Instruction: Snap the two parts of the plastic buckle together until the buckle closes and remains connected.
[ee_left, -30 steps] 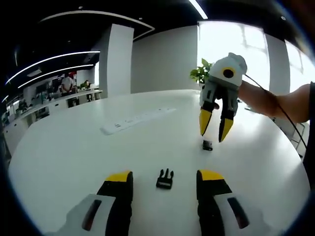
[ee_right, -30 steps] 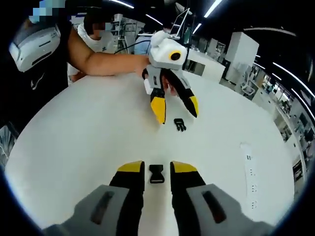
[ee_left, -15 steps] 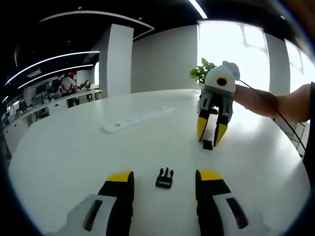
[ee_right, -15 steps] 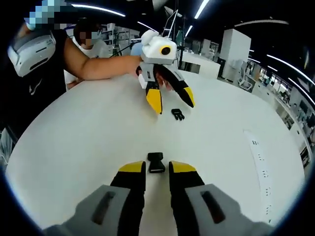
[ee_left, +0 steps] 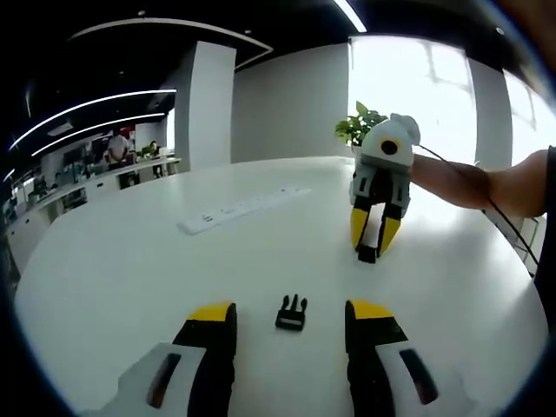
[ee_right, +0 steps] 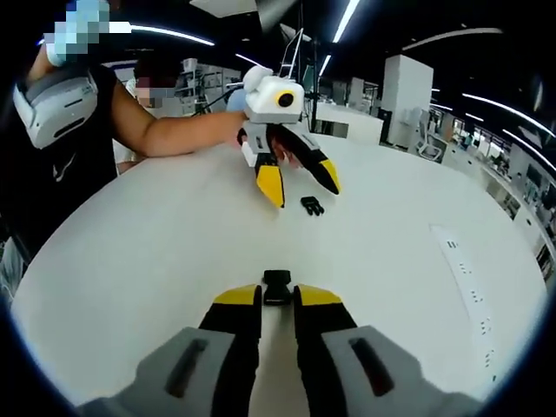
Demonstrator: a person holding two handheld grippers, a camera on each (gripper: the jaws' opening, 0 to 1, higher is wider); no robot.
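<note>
White tabletop (ee_left: 122, 261) carries both buckle halves. In the left gripper view, the left gripper (ee_left: 290, 326) rests low with its yellow-tipped fingers (ee_left: 211, 323) spread wide and holding nothing; the pronged half (ee_left: 291, 313) lies between them, touching neither. Beyond the fingers a power strip (ee_left: 239, 209) lies on the tabletop, and further right the right gripper (ee_left: 372, 239) points down with its tips drawn close around the socket half (ee_left: 367, 254). In the right gripper view, the right gripper's (ee_right: 277, 298) fingers (ee_right: 238, 304) stand nearly together, with the socket half (ee_right: 277, 287) at their tips; whether they actually pinch it, I cannot tell. Ahead, the left gripper (ee_right: 300, 180) hangs open just beside the pronged half (ee_right: 311, 205).
</note>
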